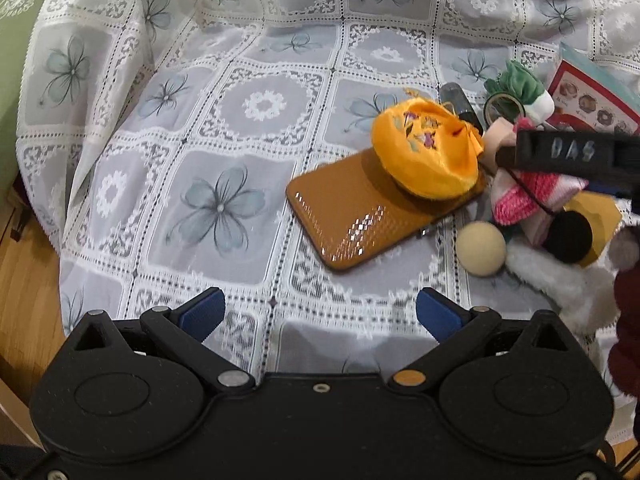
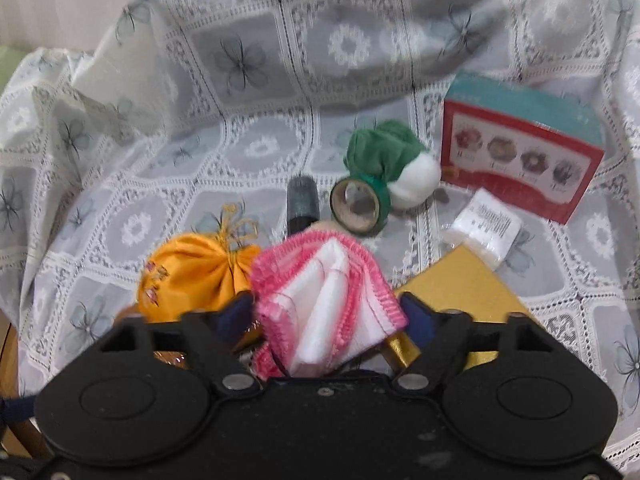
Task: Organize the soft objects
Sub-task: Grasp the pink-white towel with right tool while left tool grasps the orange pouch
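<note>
In the left wrist view, the left gripper (image 1: 320,312) sits at the bottom of the frame, its blue-padded fingers spread wide over the lace tablecloth (image 1: 224,128). At centre right an orange pouch (image 1: 426,150) rests on a brown tray (image 1: 360,212), with a cream ball (image 1: 480,248) lower right.

In the right wrist view, the right gripper (image 2: 328,316) at bottom centre pinches a pink-edged white cloth (image 2: 332,300). The orange pouch (image 2: 192,276) lies just left of it; a green-and-white plush (image 2: 388,160) and a red box (image 2: 520,160) sit upper right.
</note>
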The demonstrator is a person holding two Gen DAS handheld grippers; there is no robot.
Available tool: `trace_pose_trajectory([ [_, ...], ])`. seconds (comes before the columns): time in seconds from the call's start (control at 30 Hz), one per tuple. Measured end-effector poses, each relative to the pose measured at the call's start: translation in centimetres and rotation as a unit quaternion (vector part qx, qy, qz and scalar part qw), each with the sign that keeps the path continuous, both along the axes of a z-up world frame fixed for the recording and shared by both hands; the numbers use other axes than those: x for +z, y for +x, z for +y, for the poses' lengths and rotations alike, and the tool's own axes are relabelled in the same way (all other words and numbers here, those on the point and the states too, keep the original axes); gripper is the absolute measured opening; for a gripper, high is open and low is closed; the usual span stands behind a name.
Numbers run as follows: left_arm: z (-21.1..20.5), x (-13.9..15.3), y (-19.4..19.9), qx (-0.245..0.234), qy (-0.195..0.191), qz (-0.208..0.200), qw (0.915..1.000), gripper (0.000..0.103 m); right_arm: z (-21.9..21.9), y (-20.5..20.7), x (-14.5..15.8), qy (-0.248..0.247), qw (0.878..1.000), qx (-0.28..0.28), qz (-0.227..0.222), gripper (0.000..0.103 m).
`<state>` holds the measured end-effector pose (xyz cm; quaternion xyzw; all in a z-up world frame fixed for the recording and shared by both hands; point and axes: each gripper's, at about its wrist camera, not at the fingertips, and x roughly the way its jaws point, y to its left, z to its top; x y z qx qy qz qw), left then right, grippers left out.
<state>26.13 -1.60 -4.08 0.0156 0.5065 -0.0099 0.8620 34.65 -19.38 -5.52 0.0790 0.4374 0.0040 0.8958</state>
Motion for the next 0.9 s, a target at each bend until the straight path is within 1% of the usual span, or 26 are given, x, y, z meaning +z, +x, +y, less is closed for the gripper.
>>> trace_pose_trajectory([
  [0.07, -0.2, 0.2, 0.4, -0.004, 0.0, -0.006, 1.0, 0.098, 0.0, 0.1, -0.3, 0.001, 1.0, -0.002, 0.0, 0.062],
  [0.13, -0.5, 0.4, 0.9, -0.01, -0.001, -0.013, 0.9999, 0.098, -0.3, 0.1, 0.2, 0.006, 1.0, -0.002, -0.008, 0.054],
  [0.2, -1.0, 0.7, 1.3, -0.016, -0.001, -0.02, 0.9997, 0.098, -0.8, -0.1, 1.0, 0.02, 1.0, -0.005, -0.015, 0.053],
  [0.3, -1.7, 1.0, 2.0, -0.026, -0.003, -0.033, 0.9991, 0.098, -1.7, -0.7, 2.5, 0.035, 0.999, -0.017, -0.036, 0.053],
  [0.47, -3.3, 1.6, 3.3, -0.043, -0.001, -0.051, 0.9978, 0.099, -2.8, -1.6, 4.5, 0.042, 0.996, -0.031, -0.07, 0.053],
  [0.57, -4.4, 1.6, 4.1, -0.054, 0.004, -0.061, 0.9967, 0.099, -3.6, -2.0, 5.2, 0.045, 0.995, -0.041, -0.081, 0.053],
  [0.67, -5.4, 1.4, 5.1, -0.061, 0.006, -0.063, 0.9961, 0.099, -4.4, -2.5, 5.3, 0.046, 0.994, -0.053, -0.088, 0.054],
  [0.77, -6.0, 0.7, 6.1, -0.062, 0.008, -0.057, 0.9964, 0.099, -5.1, -2.9, 5.2, 0.055, 0.993, -0.06, -0.084, 0.054],
  [0.9, -6.5, -0.2, 6.9, -0.061, 0.01, -0.049, 0.9969, 0.099, -5.4, -3.2, 4.6, 0.054, 0.993, -0.065, -0.078, 0.054],
])
